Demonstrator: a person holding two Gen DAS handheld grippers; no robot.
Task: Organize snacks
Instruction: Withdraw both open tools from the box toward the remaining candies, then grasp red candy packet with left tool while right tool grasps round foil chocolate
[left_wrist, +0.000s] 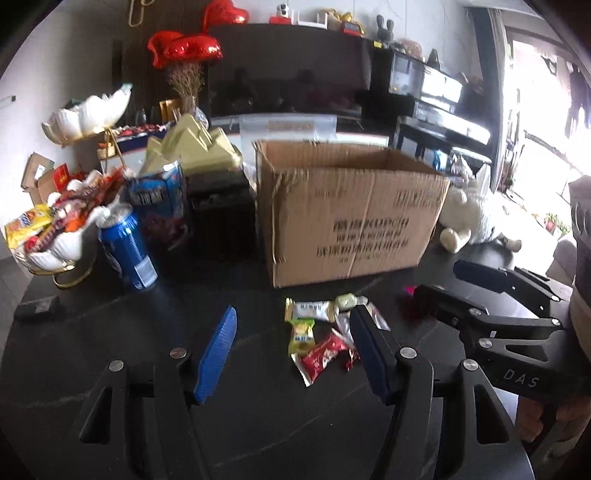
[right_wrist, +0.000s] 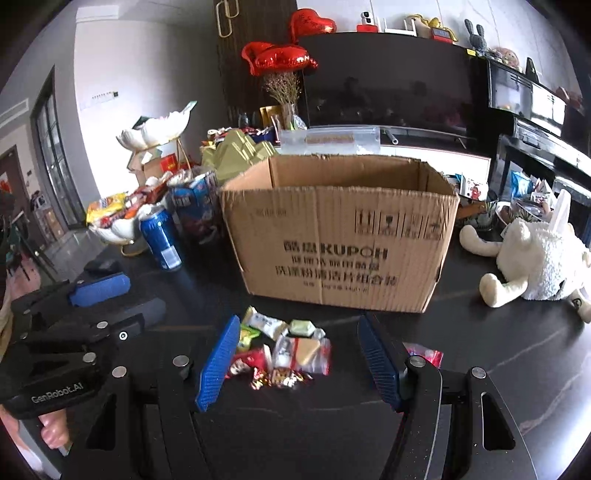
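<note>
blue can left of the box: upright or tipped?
Upright, leaning only from lens curve. The blue can stands on its base on the table, top rim up, beside the cardboard box.

Both grippers agape, empty.

We see a box of rough brown corrugated cardboard on a smooth, glossy black table with pale veins. The snack wrappers look like shiny crinkled plastic and foil. The blue can gleams like metal; the white toy is fluffy cloth.
</note>
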